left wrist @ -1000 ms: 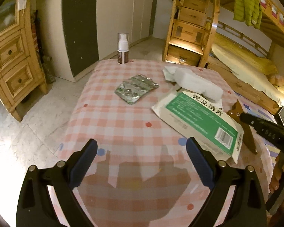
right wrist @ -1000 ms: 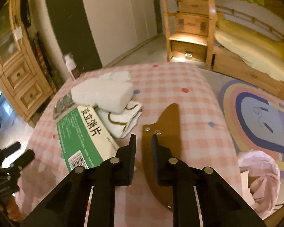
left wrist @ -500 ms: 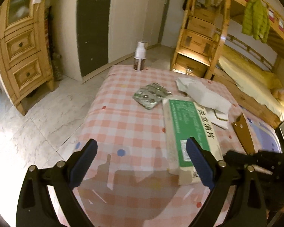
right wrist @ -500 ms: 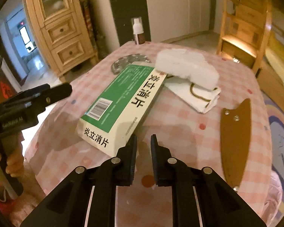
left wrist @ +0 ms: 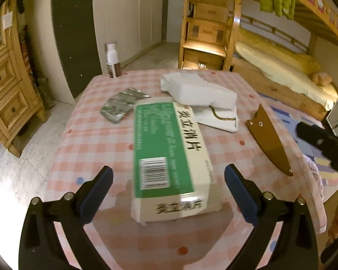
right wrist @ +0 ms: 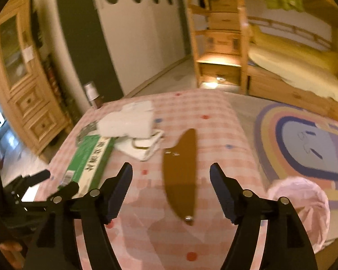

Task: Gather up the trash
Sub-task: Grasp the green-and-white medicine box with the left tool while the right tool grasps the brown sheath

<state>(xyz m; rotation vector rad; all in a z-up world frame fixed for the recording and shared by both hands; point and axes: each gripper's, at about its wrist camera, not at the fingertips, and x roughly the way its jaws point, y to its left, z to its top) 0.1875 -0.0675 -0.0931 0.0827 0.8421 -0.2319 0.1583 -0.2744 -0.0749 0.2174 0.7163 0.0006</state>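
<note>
Hovering low over the pink checked tablecloth [left wrist: 97,139], the left gripper [left wrist: 168,176] has its fingers spread wide, holding nothing, with the near end of the green-and-white medicine box [left wrist: 169,157] lying flat between them, untouched. The right gripper [right wrist: 171,180] also stands wide apart and empty, above the near end of a brown knife-shaped sheath [right wrist: 180,173] that lies flat on the cloth with its point toward the camera. Off the table's right edge, low down, sits a pink plastic bag [right wrist: 304,204] (its contents cannot be made out). Just beyond the box, a folded white wrapper with a gold loop [left wrist: 218,118] lies half under a crumpled white tissue pack [left wrist: 202,91], which touches the box's far corner. Left of those, a silver blister sheet [left wrist: 121,105] rests beside the box's far end. Farthest back, at the table's rear left corner, a white-capped spray bottle [left wrist: 112,61] stands upright. Motion blur softens both views.
</note>
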